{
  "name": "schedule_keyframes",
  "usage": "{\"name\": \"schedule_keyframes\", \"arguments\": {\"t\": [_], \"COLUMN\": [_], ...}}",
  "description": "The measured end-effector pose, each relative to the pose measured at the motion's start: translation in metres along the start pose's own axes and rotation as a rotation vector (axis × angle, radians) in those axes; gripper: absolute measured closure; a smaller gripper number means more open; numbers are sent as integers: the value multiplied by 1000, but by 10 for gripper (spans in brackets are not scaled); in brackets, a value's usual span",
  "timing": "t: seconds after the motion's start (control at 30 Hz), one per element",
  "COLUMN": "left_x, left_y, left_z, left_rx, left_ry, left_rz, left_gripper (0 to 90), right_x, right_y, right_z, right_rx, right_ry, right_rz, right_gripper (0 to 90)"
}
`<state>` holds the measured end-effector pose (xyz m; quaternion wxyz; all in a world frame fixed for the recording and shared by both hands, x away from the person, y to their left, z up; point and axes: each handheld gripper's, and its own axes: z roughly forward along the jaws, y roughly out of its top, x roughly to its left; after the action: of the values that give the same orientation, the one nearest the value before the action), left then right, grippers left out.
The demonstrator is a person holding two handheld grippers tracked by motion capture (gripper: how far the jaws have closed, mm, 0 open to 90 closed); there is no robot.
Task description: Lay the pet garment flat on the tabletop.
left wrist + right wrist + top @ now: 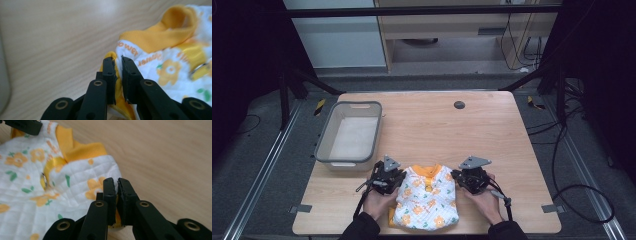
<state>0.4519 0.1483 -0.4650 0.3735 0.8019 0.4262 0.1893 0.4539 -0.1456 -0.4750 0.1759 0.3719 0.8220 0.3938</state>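
Table (492, 125): wooden top, takes most of the high view's middle. Grey bin (350, 131) sits left of centre, looks empty, long axis running away from the person.

Garment (427, 197): small white quilted top with orange flowers and an orange collar (428, 171), flat at the bottom centre of the high view, at the near edge. Collar points up-frame, hem toward the person, so its long axis runs near-to-far, roughly parallel to the bin.

Left gripper (398, 176) is on the garment's upper-left corner, right gripper (459, 176) on the upper-right. Symmetric, one at each shoulder, collar between them.

Left gripper view: jaws nearly closed, pinching the orange-edged shoulder fabric (117, 62). Right gripper view: same, jaws clamped on the white quilted edge (113, 173), orange lining showing between them. Both are grasping cloth, not released.

Key relation: the bin lies up and left of the garment, so the left gripper is the nearer one. My guess is any lift toward the bin goes left and away, with the right side travelling further.
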Motion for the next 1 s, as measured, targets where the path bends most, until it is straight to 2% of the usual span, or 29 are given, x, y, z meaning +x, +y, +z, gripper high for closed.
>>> {"name": "schedule_keyframes", "arguments": {"t": [0.03,0.07,0.1,0.17,0.2,0.23,0.27,0.3,0.33,0.43,0.47,0.5,0.53,0.57,0.6,0.63,0.67,0.7,0.77,0.83,1.0], "left_x": [-1,-1,-4,-5,-5,-6,-6,-7,-6,-1,-1,3,3,6,12,12,17,19,21,24,23], "left_y": [5,5,16,30,30,47,47,64,72,93,93,101,101,104,105,105,104,102,98,93,75], "left_z": [-7,-7,-22,-33,-33,-39,-39,-41,-41,-34,-34,-22,-22,-15,-6,-6,-4,-5,-10,-16,-37], "left_rx": [-32,-32,-102,-170,-170,-211,-211,-243,-264,-293,-293,-289,-289,-282,-265,-265,-259,-262,-253,-243,-210], "left_ry": [-4,-4,-4,-5,-5,7,7,43,56,78,78,101,101,114,142,142,127,123,127,101,56], "left_rz": [1,1,10,11,11,23,23,46,45,15,15,-6,-6,-8,-39,-39,-80,-80,-66,-72,-20], "left_gripper": [819,819,819,818,818,817,817,816,815,806,795,770,715,715,582,531,491,460,422,399,348], "right_x": [1,1,2,2,1,0,0,-4,-6,-16,-20,-24,-24,-27,-34,-36,-38,-40,-41,-41,-40], "right_y": [3,3,12,22,28,35,35,49,56,70,73,75,75,77,77,76,75,73,70,66,55], "right_z": [-6,-6,-21,-34,-40,-44,-44,-50,-52,-50,-47,-42,-42,-37,-25,-22,-20,-19,-21,-27,-45], "right_rx": [-30,-30,-95,-164,-195,-225,-225,-274,-301,-355,-357,-351,-351,-336,-289,-276,-265,-258,-253,-253,-245], "right_ry": [-6,-6,-15,-31,-41,-59,-59,-94,-119,-197,-222,-245,-245,-261,-303,-320,-316,-313,-301,-283,-225], "right_rz": [-2,-2,-17,-11,-12,-12,-12,-4,-1,24,34,45,45,52,41,40,45,49,46,44,44], "right_gripper": [849,849,849,849,849,848,848,847,846,842,836,825,825,803,744,704,671,642,607,575,508]}}
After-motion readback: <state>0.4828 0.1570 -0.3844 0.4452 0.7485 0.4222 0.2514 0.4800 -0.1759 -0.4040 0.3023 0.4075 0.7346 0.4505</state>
